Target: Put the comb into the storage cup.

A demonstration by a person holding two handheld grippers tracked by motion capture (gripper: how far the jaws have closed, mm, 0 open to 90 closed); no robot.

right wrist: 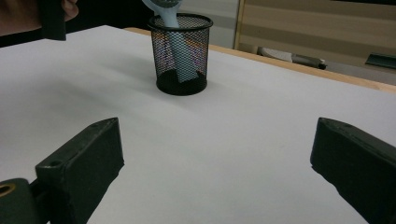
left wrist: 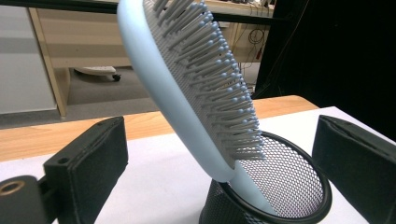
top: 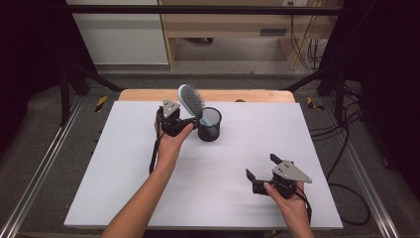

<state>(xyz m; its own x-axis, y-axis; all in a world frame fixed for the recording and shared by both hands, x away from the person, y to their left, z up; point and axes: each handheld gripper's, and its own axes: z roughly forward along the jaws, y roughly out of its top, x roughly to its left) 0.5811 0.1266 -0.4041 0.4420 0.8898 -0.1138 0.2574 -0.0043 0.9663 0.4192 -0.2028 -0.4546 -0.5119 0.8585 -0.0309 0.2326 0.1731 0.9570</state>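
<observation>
Leaning handle-down in the black wire-mesh cup, the pale blue bristled hairbrush looks delivered, left tool and right tool both spread apart, empty.

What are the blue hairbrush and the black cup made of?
The hairbrush looks like smooth pale-blue plastic with a soft sheen; its thin bristles carry small rounded tips. The cup seems to be black wire mesh, probably metal: you can see the handle through it.
</observation>
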